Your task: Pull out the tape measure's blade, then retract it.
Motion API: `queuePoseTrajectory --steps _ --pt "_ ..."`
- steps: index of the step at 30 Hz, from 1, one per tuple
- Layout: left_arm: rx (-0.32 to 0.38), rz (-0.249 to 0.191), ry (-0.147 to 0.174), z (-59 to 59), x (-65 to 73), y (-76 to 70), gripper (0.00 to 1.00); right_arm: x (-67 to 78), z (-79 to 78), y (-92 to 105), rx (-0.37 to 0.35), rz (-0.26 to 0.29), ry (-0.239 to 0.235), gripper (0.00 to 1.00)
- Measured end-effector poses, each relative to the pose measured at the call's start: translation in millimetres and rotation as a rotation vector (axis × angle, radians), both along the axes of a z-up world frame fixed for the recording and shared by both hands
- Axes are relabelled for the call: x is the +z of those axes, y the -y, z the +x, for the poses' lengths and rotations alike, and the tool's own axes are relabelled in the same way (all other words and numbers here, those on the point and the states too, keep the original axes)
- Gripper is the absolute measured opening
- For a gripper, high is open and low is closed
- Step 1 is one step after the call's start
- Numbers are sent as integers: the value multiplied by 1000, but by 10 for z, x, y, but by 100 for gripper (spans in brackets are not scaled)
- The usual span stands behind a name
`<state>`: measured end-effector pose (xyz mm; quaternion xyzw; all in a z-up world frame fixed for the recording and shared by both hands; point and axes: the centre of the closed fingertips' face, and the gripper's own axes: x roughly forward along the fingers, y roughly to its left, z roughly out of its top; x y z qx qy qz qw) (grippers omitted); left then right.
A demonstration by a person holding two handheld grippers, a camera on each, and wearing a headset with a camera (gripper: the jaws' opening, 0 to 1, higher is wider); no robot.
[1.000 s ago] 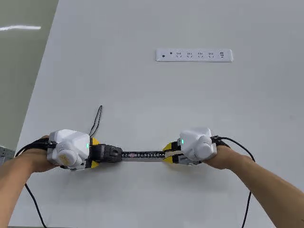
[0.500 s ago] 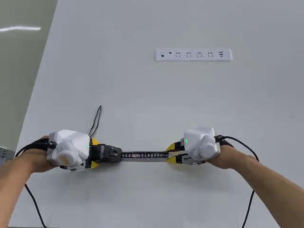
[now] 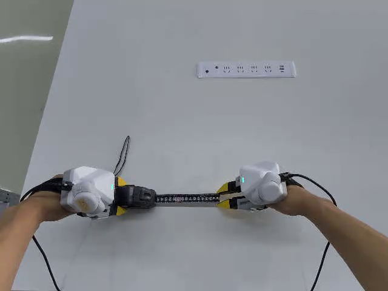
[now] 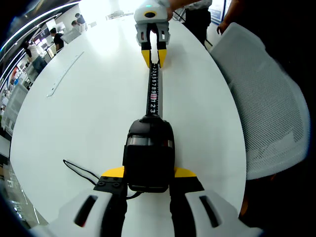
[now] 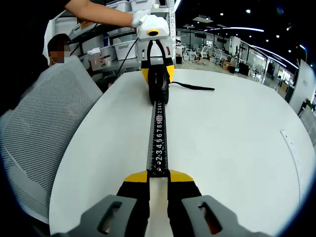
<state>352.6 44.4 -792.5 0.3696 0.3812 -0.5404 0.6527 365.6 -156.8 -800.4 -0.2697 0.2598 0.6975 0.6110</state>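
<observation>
head view: left claw [image 3: 123, 196] clamps tape measure [image 3: 141, 196], right claw [image 3: 224, 197] pinches its blade [image 3: 188, 198].

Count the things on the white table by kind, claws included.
tape measure: 1
power strip: 1
claws: 2, the left claw and the right claw
total: 4

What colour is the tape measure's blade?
The blade is black with white numerals and a reddish mark partway along; the right gripper view shows it best.
</observation>
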Motion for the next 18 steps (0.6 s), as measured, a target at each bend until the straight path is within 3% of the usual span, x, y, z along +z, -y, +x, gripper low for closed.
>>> queuePoseTrajectory --steps 18 --pt "0 12 -3 -26 13 -1 29 -42 6 131 -1 -6 0 10"
